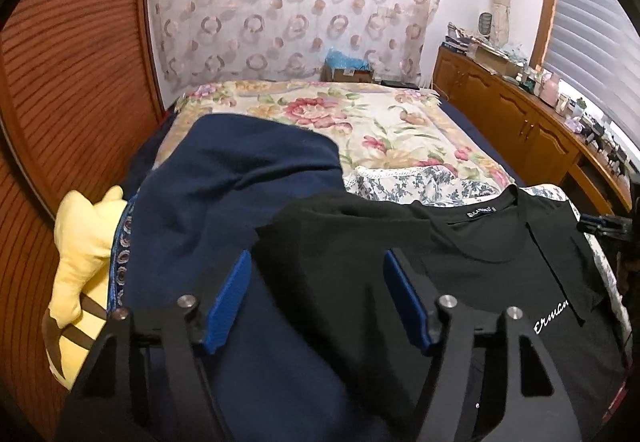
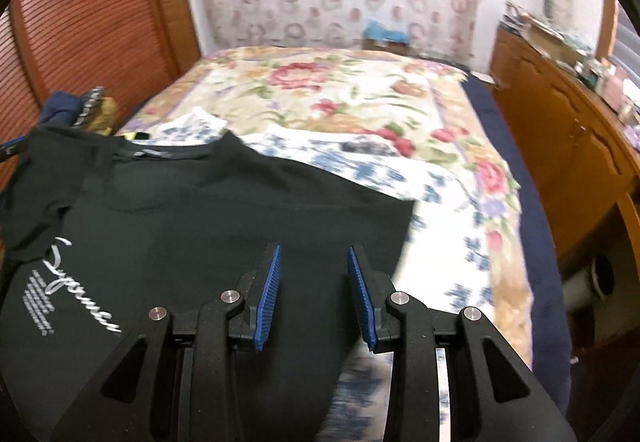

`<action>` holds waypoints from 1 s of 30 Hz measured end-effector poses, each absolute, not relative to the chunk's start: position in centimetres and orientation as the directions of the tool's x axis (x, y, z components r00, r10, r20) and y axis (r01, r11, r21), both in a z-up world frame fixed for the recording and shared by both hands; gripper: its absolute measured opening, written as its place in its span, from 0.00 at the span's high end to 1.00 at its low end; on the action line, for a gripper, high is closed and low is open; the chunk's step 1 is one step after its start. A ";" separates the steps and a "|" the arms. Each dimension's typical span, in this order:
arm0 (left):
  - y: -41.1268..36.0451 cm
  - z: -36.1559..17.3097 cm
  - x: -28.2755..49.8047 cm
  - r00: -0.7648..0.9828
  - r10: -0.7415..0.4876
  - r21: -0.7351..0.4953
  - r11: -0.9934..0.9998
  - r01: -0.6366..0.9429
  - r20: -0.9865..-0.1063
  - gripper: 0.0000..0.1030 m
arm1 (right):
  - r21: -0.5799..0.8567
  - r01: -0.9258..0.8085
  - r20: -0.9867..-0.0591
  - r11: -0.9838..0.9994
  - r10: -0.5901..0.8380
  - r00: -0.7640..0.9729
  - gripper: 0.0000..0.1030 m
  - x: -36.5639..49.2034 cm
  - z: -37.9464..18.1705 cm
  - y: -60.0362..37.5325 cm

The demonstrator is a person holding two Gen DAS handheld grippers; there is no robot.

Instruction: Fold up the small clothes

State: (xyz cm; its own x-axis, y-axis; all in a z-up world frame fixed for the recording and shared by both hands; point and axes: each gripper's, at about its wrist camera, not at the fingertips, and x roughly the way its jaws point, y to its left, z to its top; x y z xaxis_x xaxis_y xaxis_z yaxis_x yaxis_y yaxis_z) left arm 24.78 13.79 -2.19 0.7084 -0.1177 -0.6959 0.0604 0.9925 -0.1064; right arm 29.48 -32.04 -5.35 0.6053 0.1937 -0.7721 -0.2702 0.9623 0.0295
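A black T-shirt (image 1: 500, 274) with white script lettering lies face up on the bed, collar away from me; it also shows in the right wrist view (image 2: 208, 210). My left gripper (image 1: 316, 262) is open and empty, hovering over the shirt's left shoulder and sleeve. My right gripper (image 2: 314, 254) is open and empty above the shirt's right sleeve and side edge. A navy garment (image 1: 240, 186) lies bunched to the left of the black shirt.
A blue-and-white floral garment (image 2: 400, 170) lies under and beyond the black shirt on the flowered bedspread (image 2: 340, 90). A yellow plush toy (image 1: 80, 266) sits at the left bed edge. A louvered wooden wardrobe (image 1: 72, 82) is left, a wooden cabinet (image 1: 520, 114) right.
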 end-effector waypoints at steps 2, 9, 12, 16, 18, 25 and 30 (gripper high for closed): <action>14.2 -2.4 25.1 0.699 -0.118 -0.114 0.992 0.052 -0.706 0.41 | 0.023 -0.249 -0.779 0.968 0.174 0.602 0.66 29.7 -5.9 -32.9; 14.6 -2.8 25.5 0.678 -0.120 -0.124 0.991 0.043 -0.725 0.42 | 0.013 -0.189 -0.788 0.982 0.126 0.602 0.51 30.5 -7.0 -34.7; 14.7 -2.9 25.8 0.673 -0.128 -0.133 0.990 0.044 -0.728 0.43 | 0.018 -0.186 -0.791 0.982 0.127 0.598 0.50 31.0 -7.3 -34.8; 14.5 -2.9 26.1 0.670 -0.145 -0.142 0.988 0.061 -0.728 0.52 | 0.012 -0.195 -0.790 0.981 0.129 0.599 0.50 31.7 -7.3 -34.6; 14.4 -2.9 26.1 0.669 -0.144 -0.139 0.988 0.061 -0.729 0.53 | 0.011 -0.206 -0.791 0.978 0.135 0.597 0.50 32.0 -7.3 -34.4; 14.2 -2.9 26.4 0.665 -0.143 -0.138 0.989 0.061 -0.733 0.54 | 0.010 -0.238 -0.793 0.971 0.153 0.590 0.50 33.3 -7.4 -33.7; 13.7 -2.7 26.4 0.664 -0.166 -0.148 0.985 0.084 -0.730 0.77 | 0.016 -0.287 -0.793 0.958 0.187 0.580 0.58 33.2 -7.5 -32.8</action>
State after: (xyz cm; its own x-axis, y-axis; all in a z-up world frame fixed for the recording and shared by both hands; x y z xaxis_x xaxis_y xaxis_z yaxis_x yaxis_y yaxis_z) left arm 26.40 13.71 -2.70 0.6635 -0.1659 -0.7295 0.0840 0.9855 -0.1477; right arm 33.25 -32.79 -7.52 0.5804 0.1867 -0.7927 -0.2868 0.9579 0.0156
